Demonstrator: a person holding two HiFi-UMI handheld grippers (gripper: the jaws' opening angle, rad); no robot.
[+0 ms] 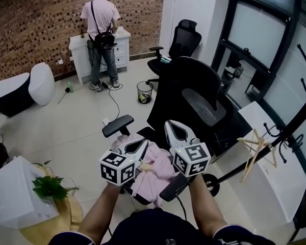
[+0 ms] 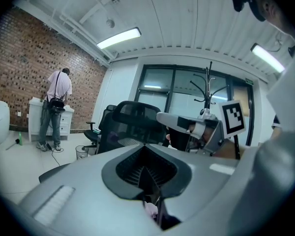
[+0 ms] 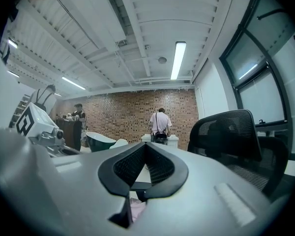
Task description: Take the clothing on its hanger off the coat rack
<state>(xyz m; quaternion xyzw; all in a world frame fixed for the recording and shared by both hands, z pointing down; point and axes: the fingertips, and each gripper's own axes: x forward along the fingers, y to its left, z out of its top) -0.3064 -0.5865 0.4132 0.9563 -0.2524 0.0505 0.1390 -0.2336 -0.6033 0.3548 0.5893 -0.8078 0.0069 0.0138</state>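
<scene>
Head view: from high up, steeply down, close over left gripper and right gripper, with floor and chair beyond. Left gripper view: low along own jaws, level, toward windows, right gripper in at right. Right gripper view: level toward brick wall. Shared by all three: chair, person by wall.
</scene>
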